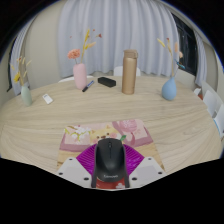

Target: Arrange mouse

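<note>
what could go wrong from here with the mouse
The black mouse sits between the gripper pads, though whether both press on it is unclear; a loose hold may let it slip. The pink mat just ahead looks slightly raised, so the mouse might catch its edge. The vases and the brown cylinder stand farther back, so a long overshoot might topple them.

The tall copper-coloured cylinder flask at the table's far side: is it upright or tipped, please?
Upright: the tall copper-coloured cylinder flask stands vertically on the pale wooden table, beyond the gripper, which holds the black mouse.
</note>
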`<control>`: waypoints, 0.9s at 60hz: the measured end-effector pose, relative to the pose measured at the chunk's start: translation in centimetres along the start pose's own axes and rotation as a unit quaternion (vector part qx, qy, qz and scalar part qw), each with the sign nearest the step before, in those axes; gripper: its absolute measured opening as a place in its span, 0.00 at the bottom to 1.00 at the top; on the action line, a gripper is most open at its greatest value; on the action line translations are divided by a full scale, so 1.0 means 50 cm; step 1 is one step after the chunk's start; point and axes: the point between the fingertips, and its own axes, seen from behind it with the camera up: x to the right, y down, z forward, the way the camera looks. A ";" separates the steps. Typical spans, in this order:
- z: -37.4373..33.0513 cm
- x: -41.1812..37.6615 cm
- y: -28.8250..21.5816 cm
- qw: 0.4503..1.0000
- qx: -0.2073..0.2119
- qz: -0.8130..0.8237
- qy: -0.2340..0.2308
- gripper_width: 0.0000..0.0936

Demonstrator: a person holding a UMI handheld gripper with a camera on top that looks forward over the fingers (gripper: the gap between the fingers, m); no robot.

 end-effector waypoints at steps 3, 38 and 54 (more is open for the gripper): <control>0.002 0.003 0.010 1.000 -0.002 0.001 -0.002 0.40; -0.255 -0.013 -0.019 1.000 0.028 0.001 -0.011 0.92; -0.541 -0.146 0.087 0.999 0.019 -0.026 -0.040 0.92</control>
